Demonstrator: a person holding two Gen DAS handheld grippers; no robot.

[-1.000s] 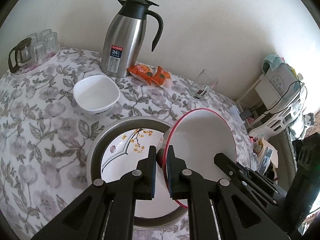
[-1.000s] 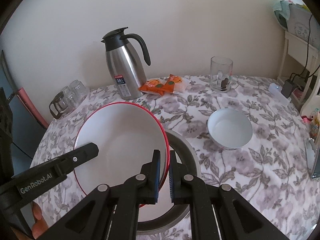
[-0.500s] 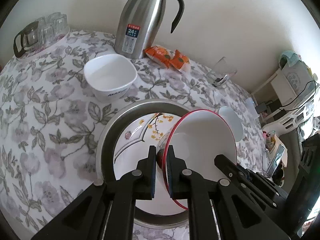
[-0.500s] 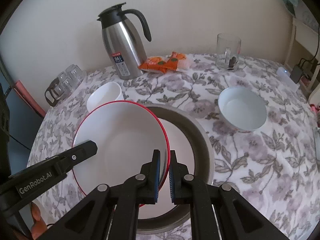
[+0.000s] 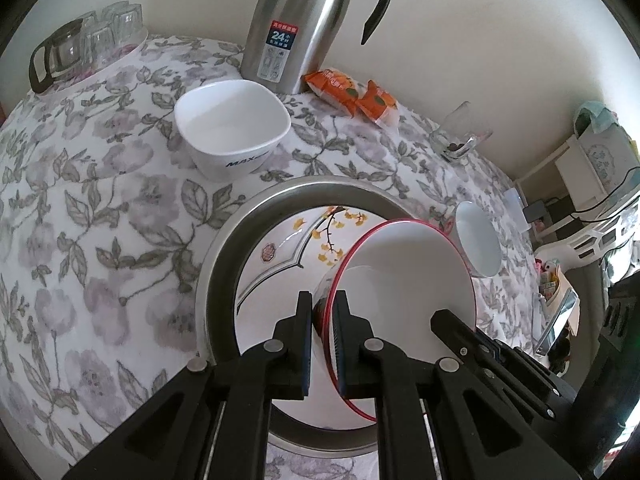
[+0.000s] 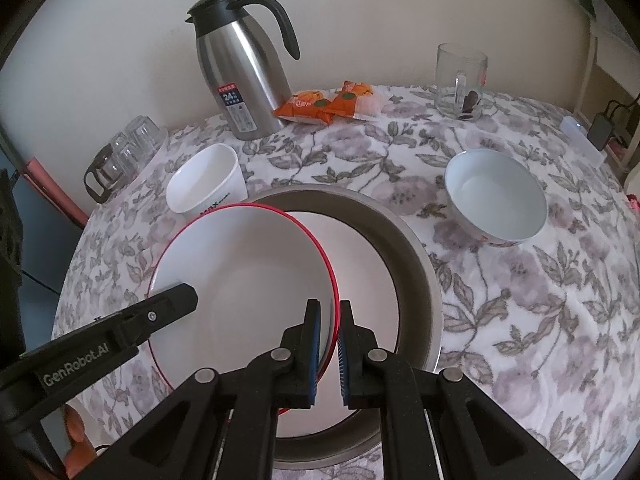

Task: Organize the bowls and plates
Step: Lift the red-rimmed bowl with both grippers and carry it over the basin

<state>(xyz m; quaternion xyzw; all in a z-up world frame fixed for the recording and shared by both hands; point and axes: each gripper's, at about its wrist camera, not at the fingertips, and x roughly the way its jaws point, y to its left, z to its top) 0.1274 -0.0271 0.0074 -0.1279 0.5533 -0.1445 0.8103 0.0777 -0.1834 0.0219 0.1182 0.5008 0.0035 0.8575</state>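
Left wrist view: the left gripper (image 5: pixel 323 322) pinches the near rim of a red-rimmed white plate (image 5: pixel 404 280), held tilted on edge over a steel basin (image 5: pixel 224 248) that holds a flower-patterned plate (image 5: pixel 288 252); a square white bowl (image 5: pixel 232 128) sits beyond, a steel jug (image 5: pixel 296 28) and orange snack packets (image 5: pixel 352 94) behind it, a round bowl (image 5: pixel 478 240) to the right. Right wrist view: the right gripper (image 6: pixel 329 324) pinches the plate's opposite rim, its open face towards the camera; a glass mug (image 6: pixel 460 80) stands far right. Compared with a second ago, the plate hangs lower and closer to the basin.
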